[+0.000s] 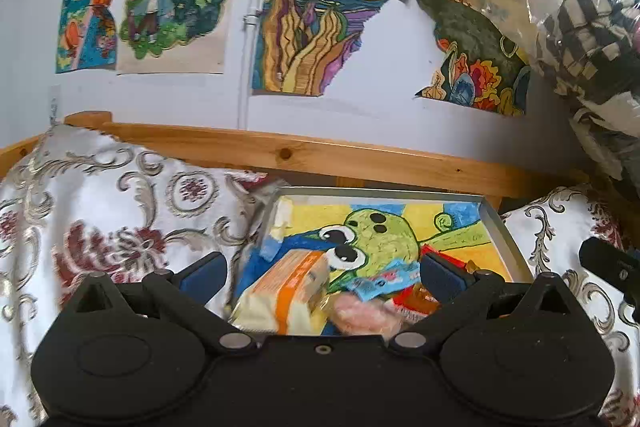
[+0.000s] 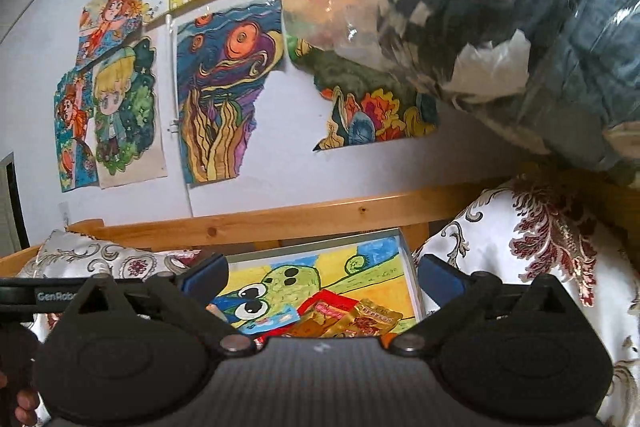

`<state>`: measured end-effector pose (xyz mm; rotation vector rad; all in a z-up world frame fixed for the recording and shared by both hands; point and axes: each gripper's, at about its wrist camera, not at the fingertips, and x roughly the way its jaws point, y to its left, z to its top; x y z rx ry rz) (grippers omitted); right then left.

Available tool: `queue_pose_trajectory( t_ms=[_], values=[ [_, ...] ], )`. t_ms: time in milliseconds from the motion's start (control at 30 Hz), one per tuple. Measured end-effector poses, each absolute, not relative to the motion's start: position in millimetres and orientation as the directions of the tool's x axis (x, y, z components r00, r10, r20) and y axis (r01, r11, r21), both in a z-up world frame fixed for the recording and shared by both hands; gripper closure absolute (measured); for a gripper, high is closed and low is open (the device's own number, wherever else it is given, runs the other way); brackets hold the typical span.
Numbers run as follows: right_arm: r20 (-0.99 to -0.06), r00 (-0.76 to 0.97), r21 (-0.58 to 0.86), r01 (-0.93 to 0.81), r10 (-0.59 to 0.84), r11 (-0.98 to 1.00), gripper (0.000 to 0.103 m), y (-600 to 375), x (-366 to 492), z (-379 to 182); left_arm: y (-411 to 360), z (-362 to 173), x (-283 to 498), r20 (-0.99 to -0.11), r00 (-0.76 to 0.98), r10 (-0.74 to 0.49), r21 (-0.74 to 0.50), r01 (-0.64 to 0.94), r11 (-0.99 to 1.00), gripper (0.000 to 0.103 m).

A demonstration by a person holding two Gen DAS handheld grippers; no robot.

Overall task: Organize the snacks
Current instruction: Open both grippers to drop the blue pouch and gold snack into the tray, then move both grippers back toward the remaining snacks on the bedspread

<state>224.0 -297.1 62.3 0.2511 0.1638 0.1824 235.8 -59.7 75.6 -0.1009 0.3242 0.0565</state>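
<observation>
A shallow grey tray [image 1: 506, 227] lined with a green cartoon drawing lies between two cushions. Inside it are an orange-and-cream snack pack [image 1: 286, 291], a blue packet [image 1: 376, 281], a pink one [image 1: 360, 315] and red ones [image 1: 408, 301]. My left gripper [image 1: 322, 269] hovers open just above these packs, holding nothing. In the right wrist view the same tray [image 2: 406, 259] holds a red packet [image 2: 332, 301], a gold packet [image 2: 372, 317] and a blue packet [image 2: 274, 321]. My right gripper [image 2: 322, 277] is open over them, empty.
Patterned white cushions [image 1: 120, 219] [image 2: 532, 259] flank the tray. A wooden rail [image 1: 320, 151] runs behind it under a wall of colourful drawings [image 1: 340, 7]. A clear plastic bag of clothes [image 2: 520, 19] hangs at upper right. The other gripper's body [image 2: 24, 297] shows at the left.
</observation>
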Motion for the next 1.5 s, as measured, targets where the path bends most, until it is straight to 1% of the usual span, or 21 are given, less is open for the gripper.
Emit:
queue_pose_trajectory(
  t_ms=[233,667,867,1167,1500],
  values=[
    [-0.161,0.969,0.244,-0.143,0.186,0.959,0.0,-287.7,184.2,65.7,-47.6,74.4,192.0,-0.321,0.946,0.045,-0.091,-0.078,0.993,0.001],
    [-0.322,0.934,0.184,-0.097,0.153,0.978,0.0,-271.9,129.7,47.2,-32.8,47.0,142.7,-0.381,0.922,0.064,-0.071,-0.099,0.993,0.001],
    [-0.413,0.897,0.16,-0.096,0.155,0.982,0.0,-264.6,126.4,36.6,-20.6,28.9,136.3,-0.42,0.905,0.07,-0.054,-0.101,0.993,0.001],
    [-0.523,0.842,0.08,-0.105,0.131,0.991,0.0,-249.2,135.8,20.2,-12.5,0.9,143.2,-0.481,0.874,0.066,0.035,-0.057,0.998,0.001],
    [-0.632,0.768,0.025,-0.109,0.1,0.994,0.0,-239.5,149.1,2.9,-12.1,-24.5,152.9,-0.539,0.842,0.015,0.023,-0.004,1.0,0.001]
  ],
)
